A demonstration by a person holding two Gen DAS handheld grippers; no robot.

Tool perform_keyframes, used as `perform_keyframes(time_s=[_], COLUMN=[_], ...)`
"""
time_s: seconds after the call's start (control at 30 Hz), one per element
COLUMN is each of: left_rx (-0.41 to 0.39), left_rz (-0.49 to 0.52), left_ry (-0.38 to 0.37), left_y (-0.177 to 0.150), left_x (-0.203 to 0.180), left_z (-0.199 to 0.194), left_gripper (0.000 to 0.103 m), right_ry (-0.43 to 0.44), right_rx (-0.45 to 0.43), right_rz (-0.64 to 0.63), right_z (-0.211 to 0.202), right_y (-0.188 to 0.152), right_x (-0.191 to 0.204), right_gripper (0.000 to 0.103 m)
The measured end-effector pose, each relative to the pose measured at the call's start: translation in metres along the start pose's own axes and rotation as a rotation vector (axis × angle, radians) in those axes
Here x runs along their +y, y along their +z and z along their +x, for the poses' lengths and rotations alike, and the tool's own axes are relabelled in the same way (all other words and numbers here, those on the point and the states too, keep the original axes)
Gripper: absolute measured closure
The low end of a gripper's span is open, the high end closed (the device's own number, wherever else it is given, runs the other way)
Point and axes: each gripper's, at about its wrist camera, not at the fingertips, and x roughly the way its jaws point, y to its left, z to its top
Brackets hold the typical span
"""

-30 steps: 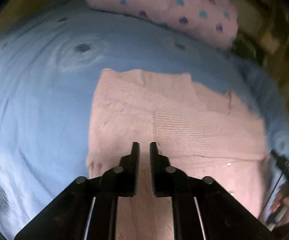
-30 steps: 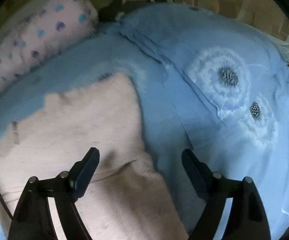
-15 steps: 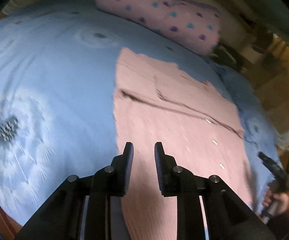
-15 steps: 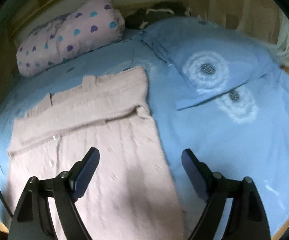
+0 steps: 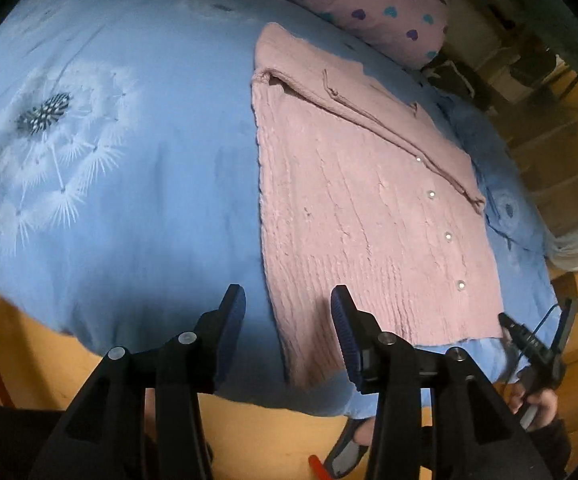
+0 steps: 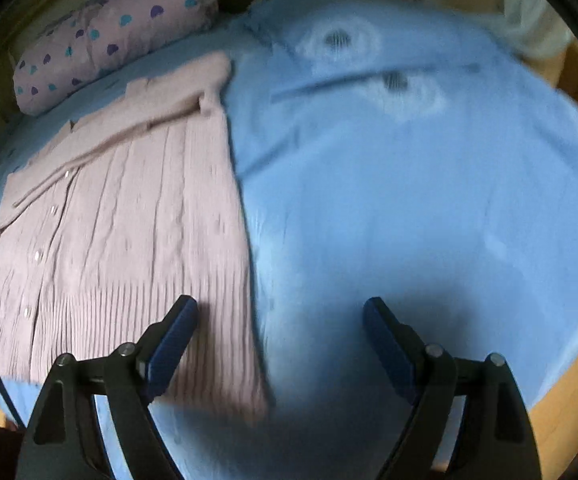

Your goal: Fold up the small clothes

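A pink knitted cardigan [image 5: 369, 208] lies flat on the blue bedsheet [image 5: 109, 160], buttons up, with its sleeves folded across the chest. My left gripper [image 5: 287, 294] hovers over the hem's near left corner. Its jaws are opening, and the pads press on nothing. In the right wrist view the cardigan [image 6: 129, 220] fills the left half. My right gripper [image 6: 280, 304] stands wide open over the hem's near right corner, one finger above the knit and the other above the sheet [image 6: 409, 200]. The right gripper [image 5: 537, 332] also shows at the left view's lower right, held by a hand.
A pink pillow with heart print [image 5: 369, 0] lies at the bed's far edge beyond the cardigan's collar, seen too as the pillow [image 6: 109, 32]. A blue dandelion-print pillow [image 6: 337, 40] sits far right. The bed's near edge drops to a wooden floor [image 5: 49, 340].
Both grippers have pulled back from the collar end toward the bed's near edge, so the whole cardigan shows. The left jaws have gone from shut to partly open. The right jaws stay wide.
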Motion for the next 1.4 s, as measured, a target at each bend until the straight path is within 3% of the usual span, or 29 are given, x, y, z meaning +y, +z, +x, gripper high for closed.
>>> perform_keyframes(time_s=[0.17,0.3,0.33,0.4,0.43,0.5,0.63,0.73,0.9,1.4], left_rx=[0.042,0.071,0.082,0.082,0.075,0.06,0.013,-0.049,-0.133,-0.171], left_rz=[-0.118,-0.134,-0.152,-0.179,-0.182,-0.147,-0.112,-0.151,-0.166,-0.25], left_ry=[-0.108,-0.201,-0.217,-0.238,-0.252,-0.247,-0.232,-0.296,-0.361,-0.479], left_y=[-0.011,-0.006,-0.005,-0.006,-0.006,-0.006,-0.009,-0.01,-0.009,-0.036], left_x=[0.006,0.008,0.013,0.019,0.019,0.014,0.012,0.018,0.024,0.046], left_z=[0.005,0.014,0.021,0.024,0.023,0.019,0.005,-0.014,-0.042,-0.082], left_gripper=[0.08,0.099,0.103,0.103,0.103,0.103,0.103,0.103,0.103,0.103], right_ry=[0.1,0.137,0.133,0.12,0.128,0.158,0.2,0.221,0.249,0.33], right_rx=[-0.024,-0.063,-0.073,-0.095,-0.092,-0.083,-0.137,-0.185,-0.185,-0.195], right_rz=[-0.064,-0.084,-0.084,-0.062,-0.036,-0.008,-0.039,-0.024,-0.001,0.064], right_z=[-0.001,0.007,0.009,0.011,0.012,0.011,-0.01,-0.032,-0.052,-0.102], right_y=[-0.008,-0.004,-0.001,0.001,0.003,0.007,0.01,0.006,-0.003,-0.024], right_x=[0.021,0.036,0.04,0.041,0.039,0.037,0.041,0.04,0.038,0.031], right_gripper=[0.023,0.029,0.036,0.061,0.085,0.09,0.092,0.092,0.093,0.093])
